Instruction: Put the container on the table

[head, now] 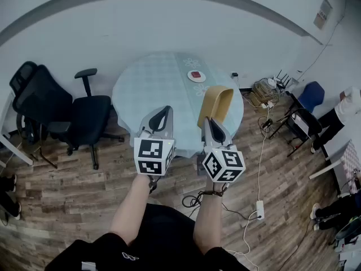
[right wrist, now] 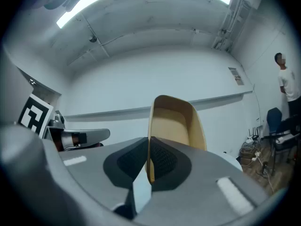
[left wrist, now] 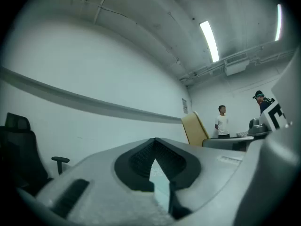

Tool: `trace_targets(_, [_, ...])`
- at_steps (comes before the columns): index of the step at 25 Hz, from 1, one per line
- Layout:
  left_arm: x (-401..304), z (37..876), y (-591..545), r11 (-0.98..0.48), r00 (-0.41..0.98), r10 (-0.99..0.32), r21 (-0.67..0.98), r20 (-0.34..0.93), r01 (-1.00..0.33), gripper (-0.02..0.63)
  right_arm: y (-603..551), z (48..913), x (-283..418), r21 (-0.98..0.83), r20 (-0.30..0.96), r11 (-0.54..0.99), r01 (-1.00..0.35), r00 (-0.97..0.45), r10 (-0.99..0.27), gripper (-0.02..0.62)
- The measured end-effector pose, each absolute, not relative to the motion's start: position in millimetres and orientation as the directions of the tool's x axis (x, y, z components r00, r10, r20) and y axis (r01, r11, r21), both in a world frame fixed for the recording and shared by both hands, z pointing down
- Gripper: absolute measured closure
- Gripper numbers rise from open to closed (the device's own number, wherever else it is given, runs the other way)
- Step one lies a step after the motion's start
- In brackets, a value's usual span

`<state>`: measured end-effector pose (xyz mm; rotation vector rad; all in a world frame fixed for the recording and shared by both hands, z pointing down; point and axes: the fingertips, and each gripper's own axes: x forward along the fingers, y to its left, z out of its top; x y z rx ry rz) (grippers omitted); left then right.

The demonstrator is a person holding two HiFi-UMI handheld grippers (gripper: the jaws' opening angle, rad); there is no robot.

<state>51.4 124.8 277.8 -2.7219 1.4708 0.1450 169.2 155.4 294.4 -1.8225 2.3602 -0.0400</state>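
Gripping a tan oval plastic container (head: 216,103) by its rim, the right gripper (head: 207,121) holds it aloft, round pale-green-clothed table (head: 152,83) at 12 o'clock; left gripper (head: 165,110) clenched, empty; wall notice (head: 322,13) unreadable

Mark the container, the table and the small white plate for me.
container (head: 219,101): head view, middle of its tan wall.
table (head: 149,83): head view, bare cloth left of centre.
plate (head: 190,77): head view, white rim at its left edge.
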Motion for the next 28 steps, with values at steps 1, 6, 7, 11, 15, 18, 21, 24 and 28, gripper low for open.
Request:
trace_targets(1, [51.4, 278.6, 125.7, -0.545, 0.542, -0.834, 0.007, -0.102, -0.838, 0.606, 156.2, 294.6, 169.1, -0.12, -0.112, 0.262, -0.958, -0.249, -0.962, 0.571])
trace_targets(6, [44.9, 277.3, 118.5, -0.53, 0.526, -0.844, 0.018, -0.105, -0.848, 0.606, 152.6, 289.0, 174.1, -0.162, -0.146, 0.264, -0.951, -0.241, -0.959, 0.571])
trace_targets(7, [42.6, 277.7, 116.2, -0.526, 0.521, -0.847, 0.021, -0.105, -0.85, 0.606, 151.2, 289.0, 175.5, -0.164, -0.147, 0.26, -0.952, -0.237, -0.96, 0.571])
trace_targets(11, [37.9, 280.0, 108.3, -0.511, 0.506, -0.856, 0.032, -0.101, -0.859, 0.606, 145.5, 289.2, 182.4, -0.174, -0.148, 0.248, -0.953, -0.223, -0.963, 0.571])
trace_targets(15, [34.3, 283.1, 100.3, -0.495, 0.489, -0.867, 0.041, -0.099, -0.868, 0.606, 137.9, 289.5, 188.2, -0.184, -0.152, 0.25, -0.951, -0.224, -0.963, 0.571])
trace_targets(18, [27.8, 288.3, 93.8, -0.477, 0.472, -0.877, 0.046, -0.09, -0.878, 0.606, 128.9, 293.0, 187.8, -0.198, -0.148, 0.257, -0.946, -0.23, -0.962, 0.571])
trace_targets(21, [14.2, 296.3, 80.5, -0.452, 0.449, -0.891, 0.052, -0.07, -0.89, 0.606, 112.7, 299.9, 179.1, -0.208, -0.135, 0.267, -0.941, -0.243, -0.961, 0.571])
trace_targets(24, [-0.4, 302.7, 63.2, -0.43, 0.427, -0.903, 0.064, -0.058, -0.901, 0.606, 93.2, 306.9, 169.5, -0.212, -0.121, 0.271, -0.939, -0.25, -0.961, 0.57])
trace_targets(28, [-9.7, 317.4, 27.8, -0.422, 0.42, -0.907, 0.077, -0.03, -0.904, 0.606, 58.5, 318.1, 165.3, -0.227, -0.112, 0.244, -0.943, -0.224, -0.968, 0.569])
